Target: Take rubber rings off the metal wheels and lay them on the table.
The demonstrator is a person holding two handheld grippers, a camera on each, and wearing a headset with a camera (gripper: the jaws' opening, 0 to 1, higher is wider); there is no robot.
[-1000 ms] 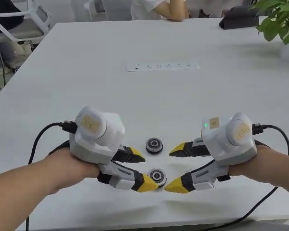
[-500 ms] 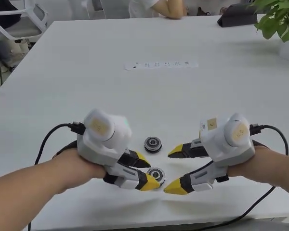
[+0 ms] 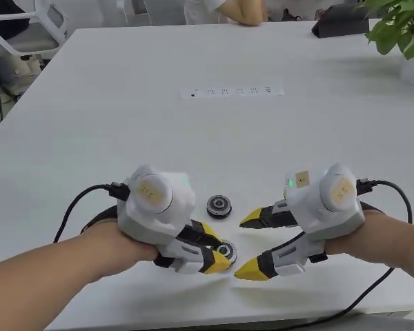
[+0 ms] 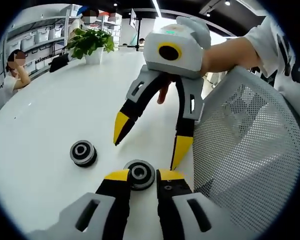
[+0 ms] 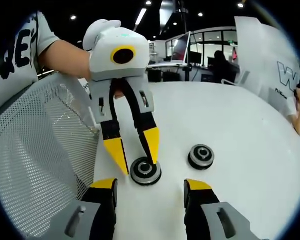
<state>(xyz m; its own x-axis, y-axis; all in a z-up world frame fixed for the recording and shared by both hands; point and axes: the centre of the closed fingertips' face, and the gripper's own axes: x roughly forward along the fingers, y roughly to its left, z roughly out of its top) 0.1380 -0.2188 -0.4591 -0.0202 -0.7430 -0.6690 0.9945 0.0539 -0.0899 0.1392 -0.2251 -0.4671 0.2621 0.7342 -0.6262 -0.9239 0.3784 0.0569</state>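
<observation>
Nothing is off yet: the near wheel and far wheel lie on the counter, black rings on. The left gripper closely brackets the near wheel; whether it pinches I cannot tell. The right gripper hovers beside, jaws apart.

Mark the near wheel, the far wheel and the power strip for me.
near wheel (image 4: 139,172): left gripper view, on its metal centre.
far wheel (image 3: 220,205): head view, on its metal centre.
power strip (image 3: 231,92): head view, middle of its top face.
</observation>
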